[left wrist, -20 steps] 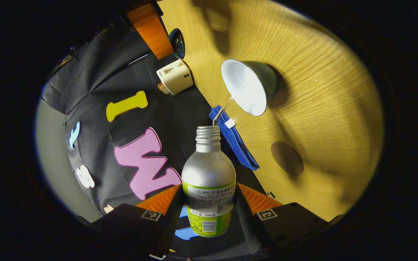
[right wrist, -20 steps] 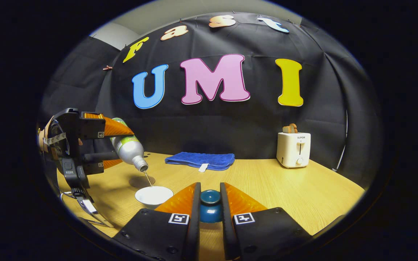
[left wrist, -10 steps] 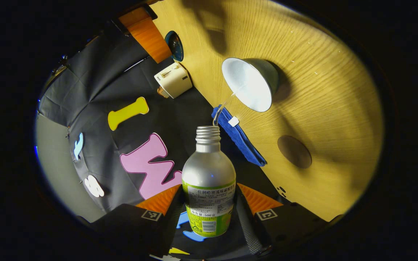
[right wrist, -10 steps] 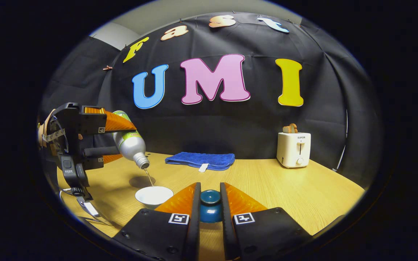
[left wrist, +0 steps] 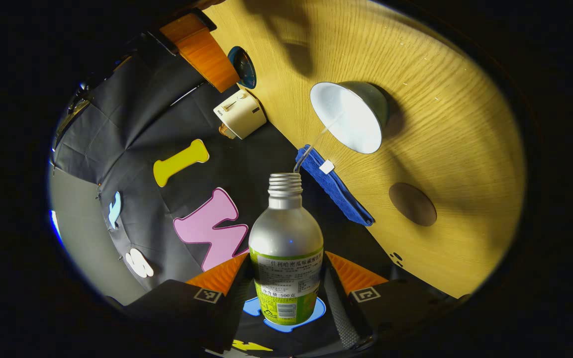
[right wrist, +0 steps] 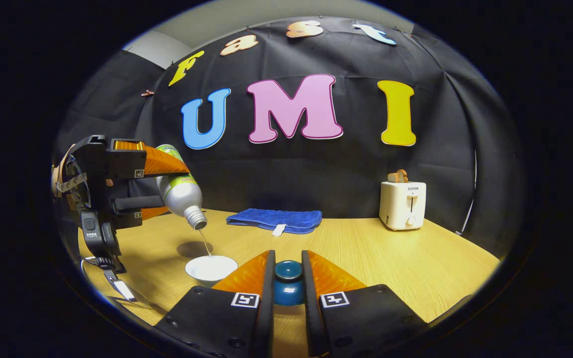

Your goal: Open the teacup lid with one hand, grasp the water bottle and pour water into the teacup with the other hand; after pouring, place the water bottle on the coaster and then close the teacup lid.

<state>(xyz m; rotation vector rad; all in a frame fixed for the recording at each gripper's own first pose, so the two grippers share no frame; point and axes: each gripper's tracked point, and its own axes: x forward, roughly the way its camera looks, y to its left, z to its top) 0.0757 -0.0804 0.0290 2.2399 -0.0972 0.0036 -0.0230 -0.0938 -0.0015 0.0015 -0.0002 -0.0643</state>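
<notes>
The bottle (left wrist: 286, 248) is sitting tilted mouth-down between the left gripper's (left wrist: 286, 286) two fingers, which are pressing on its labelled lower body from both sides, and a thin stream is running from its open neck into the white cup (left wrist: 350, 119) on the table (left wrist: 465, 149). In the right gripper view, the bottle (right wrist: 181, 191) is hanging above and to the left of the cup (right wrist: 211, 268), with the round coaster (right wrist: 194, 249) lying just behind the cup. The right gripper (right wrist: 288, 283) is gripping the blue lid (right wrist: 288, 286), its fingers closed against both sides, near the cup's right.
</notes>
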